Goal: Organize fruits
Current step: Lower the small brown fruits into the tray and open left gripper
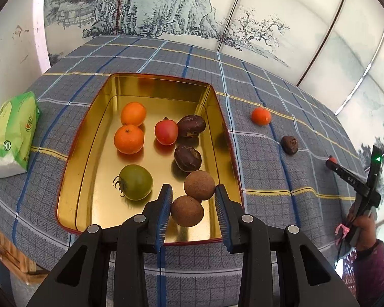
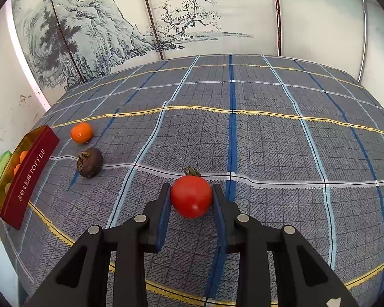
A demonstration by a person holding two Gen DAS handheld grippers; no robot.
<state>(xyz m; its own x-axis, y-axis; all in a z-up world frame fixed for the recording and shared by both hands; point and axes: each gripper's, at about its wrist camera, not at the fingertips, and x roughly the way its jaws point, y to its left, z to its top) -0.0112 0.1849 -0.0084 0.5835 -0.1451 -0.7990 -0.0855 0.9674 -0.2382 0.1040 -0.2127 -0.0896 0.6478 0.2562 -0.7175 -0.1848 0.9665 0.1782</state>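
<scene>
Tomato (image 2: 191, 196) clenched in right claw (image 2: 192, 199) at its widest: soft, smooth, bruisable. Left claw (image 1: 193, 204) shut, apparently empty, over tin (image 1: 71, 179).

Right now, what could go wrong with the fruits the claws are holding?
1. The right claw pinches the red tomato; squeezing harder might squash it.
2. The left claw holds a brown fruit at the crowded gold tin; once let go, it may bump its round neighbour and roll.
3. The orange lies loose on the cloth; a nudge could send it rolling.
</scene>
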